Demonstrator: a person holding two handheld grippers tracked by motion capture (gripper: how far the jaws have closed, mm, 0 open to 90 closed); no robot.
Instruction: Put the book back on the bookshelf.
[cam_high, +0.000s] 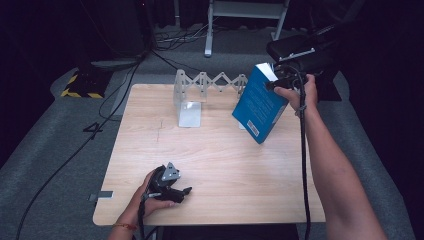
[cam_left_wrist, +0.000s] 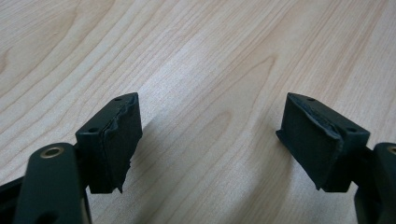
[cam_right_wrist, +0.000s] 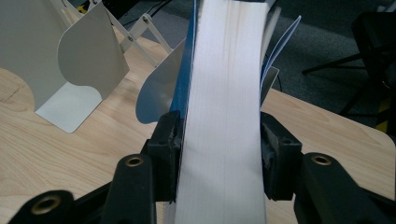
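In the right gripper view, the book (cam_right_wrist: 224, 107) runs off the bottom edge between the jaws, and its far top corner is blurred. The book hides most of the bookend plate (cam_right_wrist: 161, 88) behind it. In the high view, the right gripper (cam_high: 280, 82) merges with dark equipment behind; jaw contact unreadable there.

A light wooden table (cam_high: 220, 160) with rounded corners stands on grey carpet (cam_high: 50, 150). Near its far edge stands a white folding book rack (cam_high: 200, 90), its flat foot plate (cam_high: 190, 116) lying on the wood. The left gripper (cam_high: 172, 187) rests on the table near the front edge. Black cables (cam_high: 75, 150) run across the carpet.
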